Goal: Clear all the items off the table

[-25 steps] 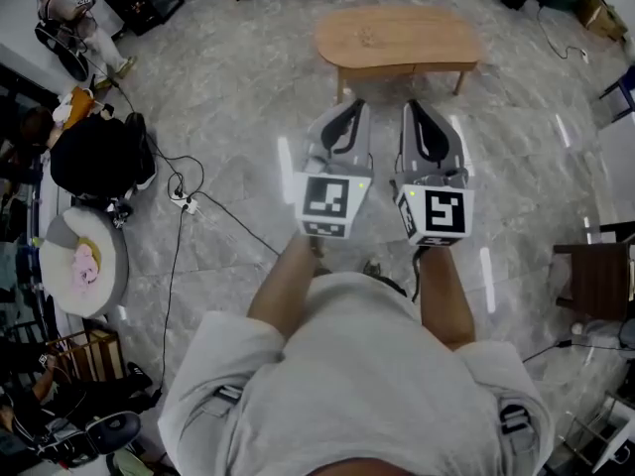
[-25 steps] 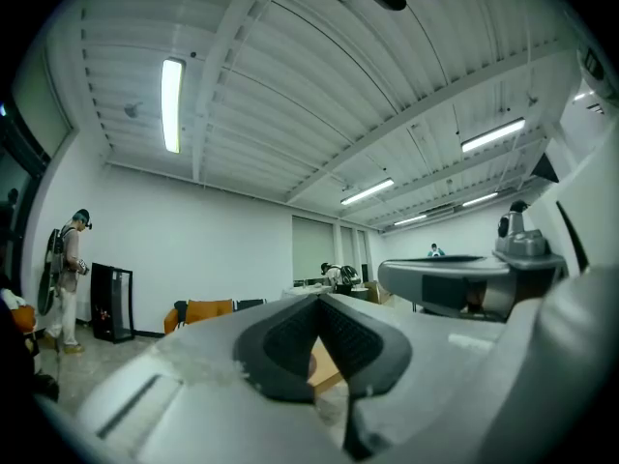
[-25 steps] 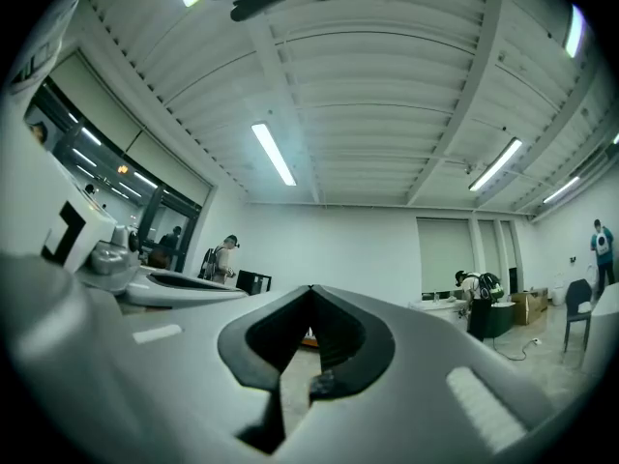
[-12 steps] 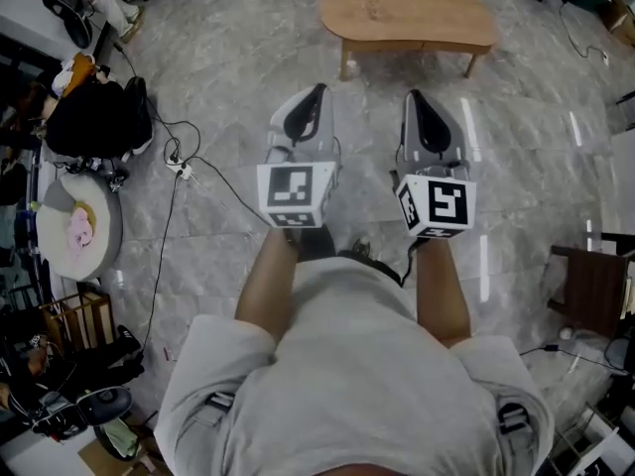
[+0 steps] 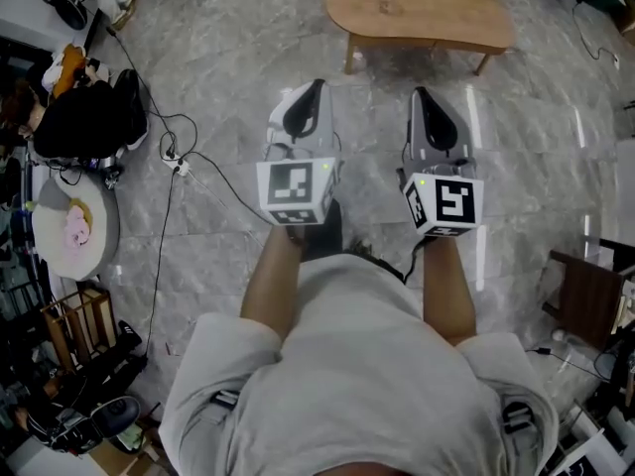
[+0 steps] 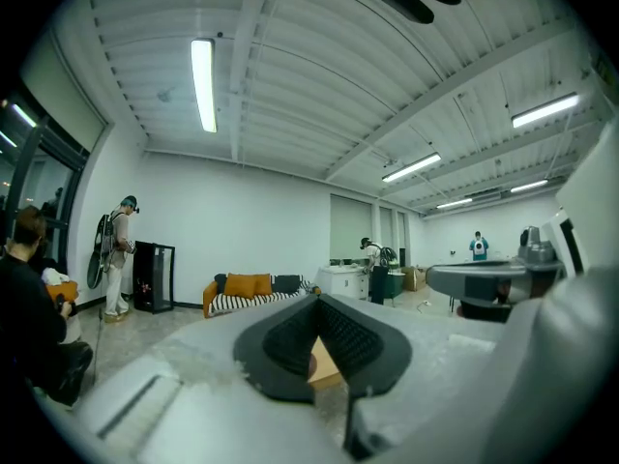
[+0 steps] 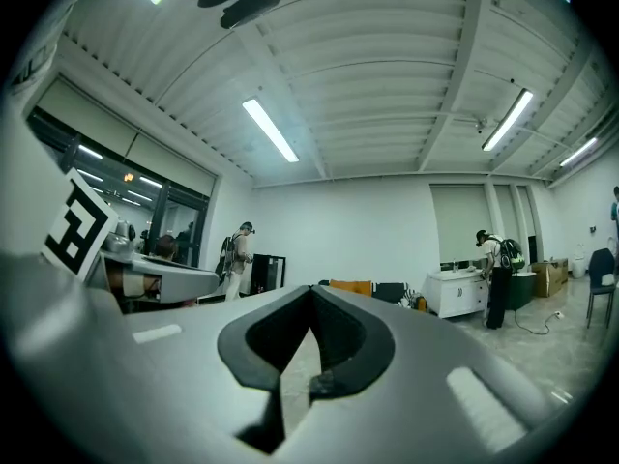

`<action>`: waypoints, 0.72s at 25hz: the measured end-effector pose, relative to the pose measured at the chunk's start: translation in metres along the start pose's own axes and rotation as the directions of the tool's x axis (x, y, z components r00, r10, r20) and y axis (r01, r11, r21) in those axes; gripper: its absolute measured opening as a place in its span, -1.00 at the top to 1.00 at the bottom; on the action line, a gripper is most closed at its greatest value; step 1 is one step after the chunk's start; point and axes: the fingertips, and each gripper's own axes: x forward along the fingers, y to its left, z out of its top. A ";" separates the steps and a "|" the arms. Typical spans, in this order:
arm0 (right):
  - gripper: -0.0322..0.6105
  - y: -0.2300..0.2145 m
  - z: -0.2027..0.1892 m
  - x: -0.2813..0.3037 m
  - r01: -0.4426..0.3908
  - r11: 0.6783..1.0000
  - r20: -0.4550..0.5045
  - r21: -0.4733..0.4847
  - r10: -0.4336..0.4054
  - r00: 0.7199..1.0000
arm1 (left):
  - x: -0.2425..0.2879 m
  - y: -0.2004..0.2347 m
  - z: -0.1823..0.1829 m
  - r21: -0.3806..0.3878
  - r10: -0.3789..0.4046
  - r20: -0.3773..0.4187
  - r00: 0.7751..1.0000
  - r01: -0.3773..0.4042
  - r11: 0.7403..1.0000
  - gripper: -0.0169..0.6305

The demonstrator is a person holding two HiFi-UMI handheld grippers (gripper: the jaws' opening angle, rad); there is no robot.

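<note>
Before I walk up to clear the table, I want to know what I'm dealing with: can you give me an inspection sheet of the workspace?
Surface: wooden table ahead of the person; its top looks bare.
Job's things: nothing seen on the table.
Clutter: black bag and round cushion on the floor at left.
Tools: left tool and right tool both shut, nothing between the jaws, short of the table.
Cables: power strip and black cable on the floor at left.
Surroundings: dark chair at right; a standing person across the room.
</note>
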 end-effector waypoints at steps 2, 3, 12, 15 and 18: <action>0.88 -0.003 -0.003 0.034 -0.001 1.000 -0.009 -0.001 0.001 1.000 | 0.027 0.020 -0.002 -0.007 -0.001 -0.007 1.000 0.001 1.000 0.88; 0.88 -0.003 -0.004 0.052 -0.003 1.000 -0.014 -0.001 0.003 1.000 | 0.040 0.031 -0.002 -0.010 -0.002 -0.011 1.000 0.002 1.000 0.88; 0.88 0.013 -0.006 0.193 -0.032 0.999 -0.078 -0.016 0.031 0.996 | 0.135 0.125 0.005 -0.055 -0.038 -0.020 0.999 0.037 0.998 0.88; 0.88 0.007 -0.002 0.221 -0.016 1.000 -0.074 0.003 0.016 0.997 | 0.156 0.145 0.009 -0.067 -0.040 -0.011 0.999 0.039 0.997 0.88; 0.88 0.000 0.003 0.246 -0.007 1.000 -0.069 0.024 0.009 0.998 | 0.179 0.156 0.008 -0.076 -0.049 -0.021 0.999 0.047 0.996 0.88</action>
